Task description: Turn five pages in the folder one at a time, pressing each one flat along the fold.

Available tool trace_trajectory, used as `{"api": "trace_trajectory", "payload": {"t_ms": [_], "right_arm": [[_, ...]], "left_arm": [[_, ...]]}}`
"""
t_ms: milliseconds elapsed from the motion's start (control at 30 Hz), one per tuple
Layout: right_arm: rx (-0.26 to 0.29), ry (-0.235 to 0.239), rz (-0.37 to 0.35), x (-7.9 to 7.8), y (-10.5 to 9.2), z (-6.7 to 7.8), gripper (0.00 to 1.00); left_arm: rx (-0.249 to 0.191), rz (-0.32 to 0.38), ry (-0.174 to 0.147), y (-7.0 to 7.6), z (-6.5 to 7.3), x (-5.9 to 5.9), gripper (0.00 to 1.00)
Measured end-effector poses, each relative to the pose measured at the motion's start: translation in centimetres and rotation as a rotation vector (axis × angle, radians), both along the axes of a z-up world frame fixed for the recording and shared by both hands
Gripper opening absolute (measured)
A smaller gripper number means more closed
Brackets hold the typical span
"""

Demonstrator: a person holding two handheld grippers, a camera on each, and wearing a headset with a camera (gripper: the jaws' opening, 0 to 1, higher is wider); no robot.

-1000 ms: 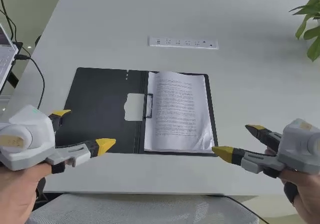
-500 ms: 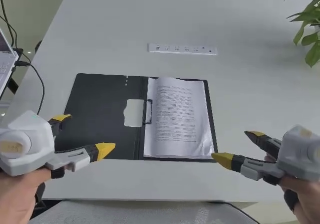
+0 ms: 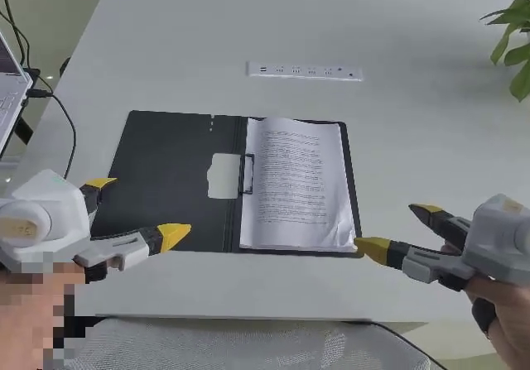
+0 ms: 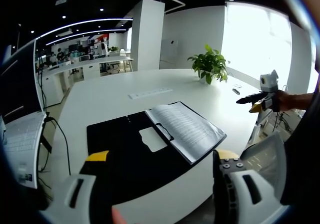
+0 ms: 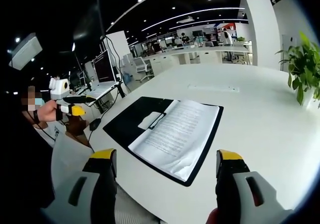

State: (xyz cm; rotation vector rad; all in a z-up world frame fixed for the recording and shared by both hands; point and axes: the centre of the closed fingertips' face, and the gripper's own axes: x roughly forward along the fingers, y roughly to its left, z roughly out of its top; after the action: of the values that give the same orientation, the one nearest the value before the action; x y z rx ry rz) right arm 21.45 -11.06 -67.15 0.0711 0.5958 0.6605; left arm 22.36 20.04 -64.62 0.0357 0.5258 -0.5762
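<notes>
You are holding the left tool [image 3: 137,210] at the bench's [image 3: 248,22] near edge, close to the near left corner of the folder [image 3: 166,180]. Its jaws are standing wide apart and gripping nothing. You are holding the right tool [image 3: 399,229] at the same edge with its jaws spread wide too and nothing between them. Its lower yellow tip is sitting just beside the folder's near right corner. The black folder is lying open and flat in the middle of the bench. The printed pages [image 3: 294,184] are resting on its right half, held by a clip [image 3: 246,174] at the spine. A white power strip [image 3: 304,71] is lying beyond the folder. A potted plant [image 3: 509,39] is showing at the bench's right edge and a laptop [image 3: 8,88] at its left.
</notes>
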Motion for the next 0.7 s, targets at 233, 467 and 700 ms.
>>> {"api": "trace_trajectory", "payload": {"t_ms": [233,467,700], "right_arm": [[-0.002,0.005,0.003,-0.1,0.0,-0.2,0.81],[-0.001,0.004,-0.006,-0.1,-0.4,-0.1,0.81],[-0.001,0.006,-0.019,-0.3,-0.7,-0.2,0.81]], "left_arm": [[-0.001,0.001,-0.001,-0.2,0.1,0.1,0.82],[0.002,-0.006,0.001,-0.3,0.0,0.2,0.82],[-0.004,-0.026,0.007,-1.2,-0.2,0.6,0.83]]}}
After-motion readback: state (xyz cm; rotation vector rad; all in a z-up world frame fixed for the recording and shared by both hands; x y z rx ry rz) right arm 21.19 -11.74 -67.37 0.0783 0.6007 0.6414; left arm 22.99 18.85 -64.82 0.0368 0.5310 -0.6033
